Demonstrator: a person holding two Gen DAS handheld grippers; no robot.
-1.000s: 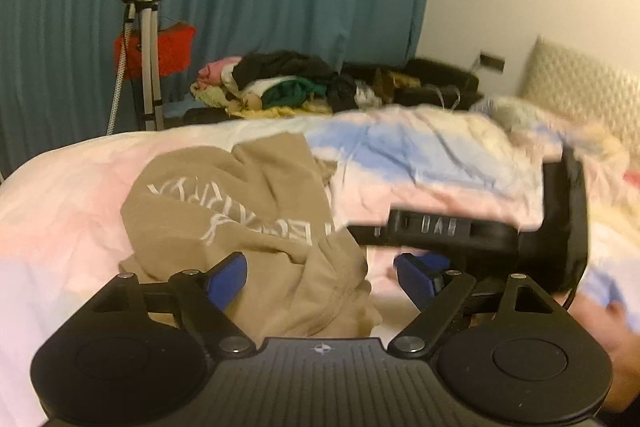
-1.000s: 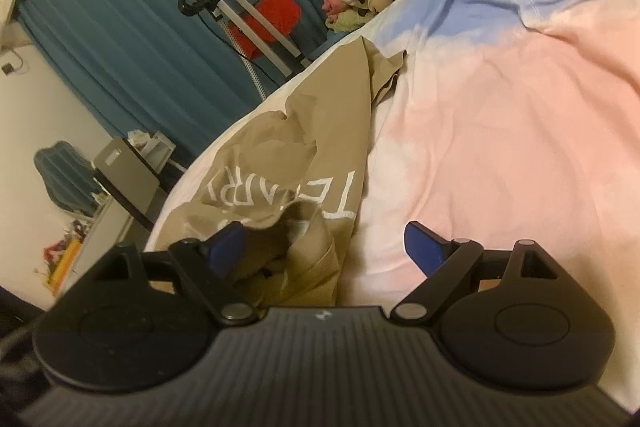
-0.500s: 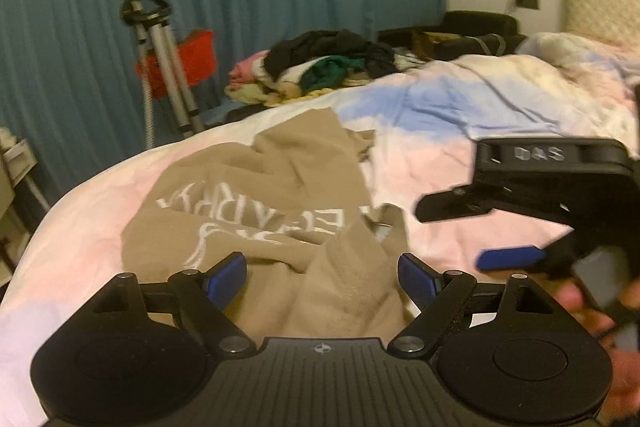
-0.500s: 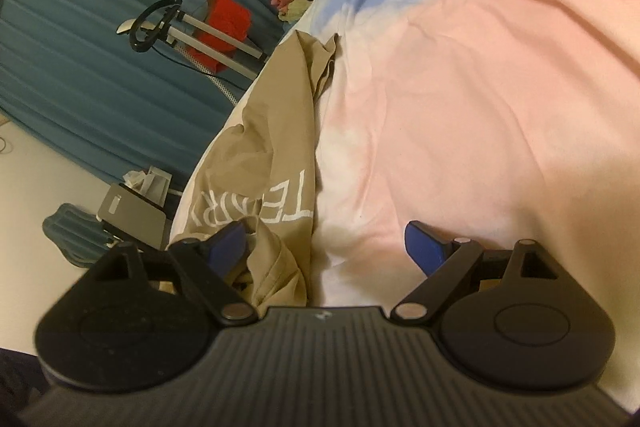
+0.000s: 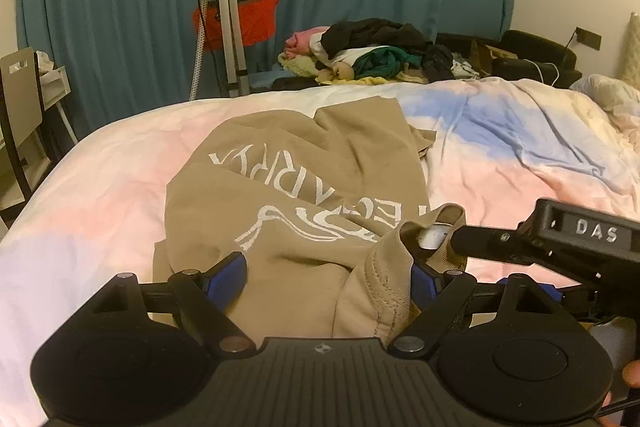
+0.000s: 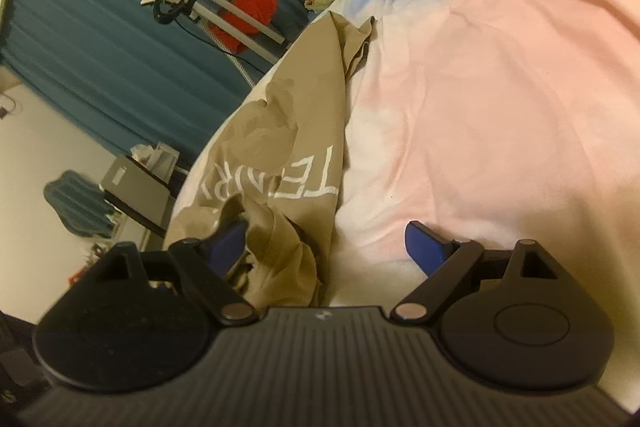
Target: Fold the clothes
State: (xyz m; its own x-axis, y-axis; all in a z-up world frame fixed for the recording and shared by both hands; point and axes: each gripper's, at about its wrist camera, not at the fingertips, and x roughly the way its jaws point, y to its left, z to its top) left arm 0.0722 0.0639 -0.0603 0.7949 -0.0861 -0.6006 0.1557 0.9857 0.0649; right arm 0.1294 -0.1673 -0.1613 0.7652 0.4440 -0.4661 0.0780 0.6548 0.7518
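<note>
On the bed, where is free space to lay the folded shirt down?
Bare bedcover lies to the right of the tan shirt, toward the crumpled far corner, and a narrower pink strip to its left. The far edge, by the clothes pile, and the near edge, by both grippers, are crowded.

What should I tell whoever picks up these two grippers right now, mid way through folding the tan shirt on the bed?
Left gripper: open, jaws wide, hovering low over the near bunched edge of the tan shirt; nothing gripped.
Right gripper: open, low at the shirt's near right edge; one finger is by a bunched fold and the other is over the bedspread.
Shirt: crumpled on the pink and blue bedspread, white lettering face up, collar near the grippers.
Pile of other clothes: at the far edge of the bed.
Done: no fold visible yet.
Left: grasp the shirt, spread it flat, fold it; then probably the pile.
</note>
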